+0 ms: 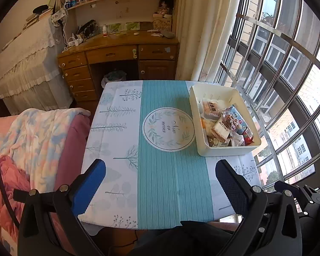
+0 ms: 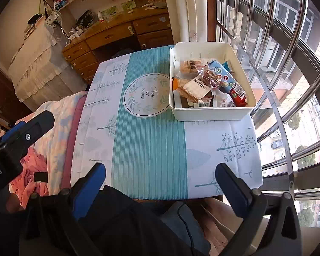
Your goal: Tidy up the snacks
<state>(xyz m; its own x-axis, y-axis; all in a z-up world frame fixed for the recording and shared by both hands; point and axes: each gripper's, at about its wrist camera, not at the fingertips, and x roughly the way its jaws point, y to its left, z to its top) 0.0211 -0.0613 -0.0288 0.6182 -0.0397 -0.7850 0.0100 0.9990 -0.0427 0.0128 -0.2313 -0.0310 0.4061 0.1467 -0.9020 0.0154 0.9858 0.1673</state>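
Left gripper (image 1: 160, 183): jaws wide apart, empty, above near table edge. Right gripper (image 2: 160, 183): jaws wide apart, empty. Snacks (image 2: 204, 83): piled in white bin (image 2: 211, 113), far right of table (image 2: 147, 149), touching round mat (image 2: 147, 96)

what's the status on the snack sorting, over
Left gripper open, empty; right gripper open, empty. Wrapped snacks all piled in cream plastic bin, beside round leaf-print mat. Nothing in the way.
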